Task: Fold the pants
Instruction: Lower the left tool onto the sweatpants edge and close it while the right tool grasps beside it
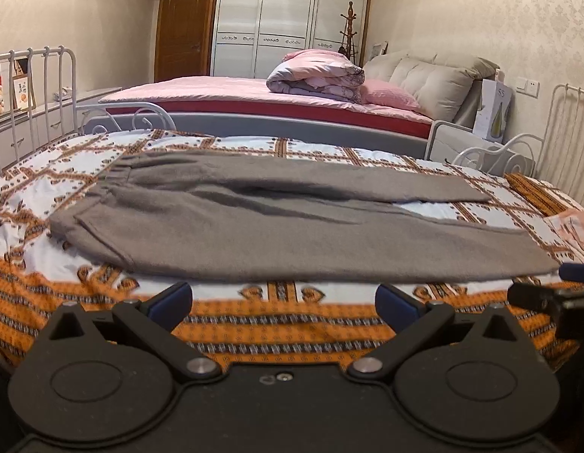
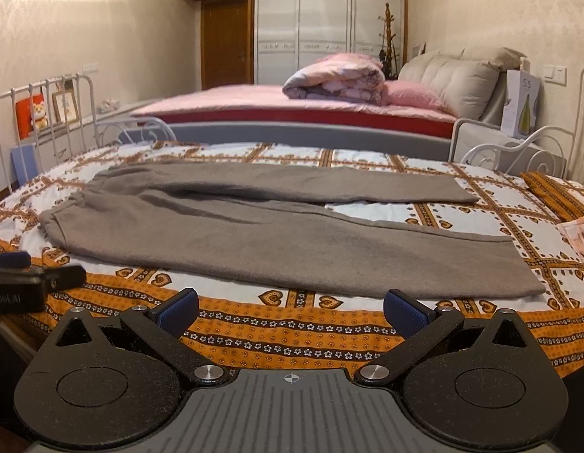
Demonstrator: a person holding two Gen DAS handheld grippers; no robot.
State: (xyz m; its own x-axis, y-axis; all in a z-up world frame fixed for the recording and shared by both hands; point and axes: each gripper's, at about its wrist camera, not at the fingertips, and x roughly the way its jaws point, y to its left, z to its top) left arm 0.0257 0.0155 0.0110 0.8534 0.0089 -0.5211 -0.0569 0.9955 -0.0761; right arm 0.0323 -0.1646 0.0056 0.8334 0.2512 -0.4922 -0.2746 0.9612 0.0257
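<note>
Grey-brown pants (image 1: 254, 226) lie flat on the patterned bed cover (image 1: 284, 324), waistband to the left and both legs stretched to the right, split apart at the cuffs. In the right wrist view the same pants (image 2: 261, 234) spread across the cover (image 2: 292, 336). My left gripper (image 1: 284, 302) hovers open just short of the near leg's edge, nothing between its blue pads. My right gripper (image 2: 292, 309) is open too, in front of the near leg. Each gripper shows at the edge of the other's view: the right gripper (image 1: 556, 298) and the left gripper (image 2: 31, 279).
White metal bed rails (image 1: 35, 87) rise at the left and right ends (image 2: 518, 151). Behind stands a second bed with pink sheets (image 1: 235, 90), a rolled quilt (image 1: 318, 75) and a wardrobe (image 1: 288, 26). An orange pillow (image 2: 560, 196) and a pale cloth (image 2: 579, 238) lie at the right.
</note>
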